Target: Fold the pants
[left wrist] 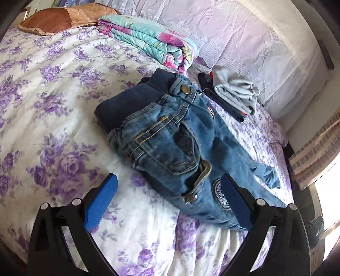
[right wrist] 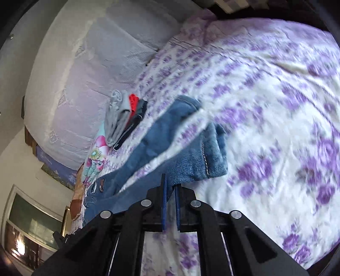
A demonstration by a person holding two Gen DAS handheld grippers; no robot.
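**Mia:** What do you see from the left wrist?

**Ben:** The left hand-held gripper is wide open. Its blue pads hold nothing. It hangs over the bed, just at the near side of the jeans.

**Mia:** Where are the jeans?

**Ben:** They lie on the flowery bed sheet. The waist is bunched up, and a dark blue garment sits under it. The legs stretch off to the right. Behind them is a folded quilt with pink flowers. Next to that is a small pile of folded clothes, gray on top. A brown pillow is far back.

**Mia:** And the right wrist?

**Ben:** It is blurry. The right hand-held gripper is squeezed nearly closed, and it pinches the edge of one jeans leg near the hem. The other leg lies on the bed, spread apart from it. The folded clothes are behind, near the headboard.
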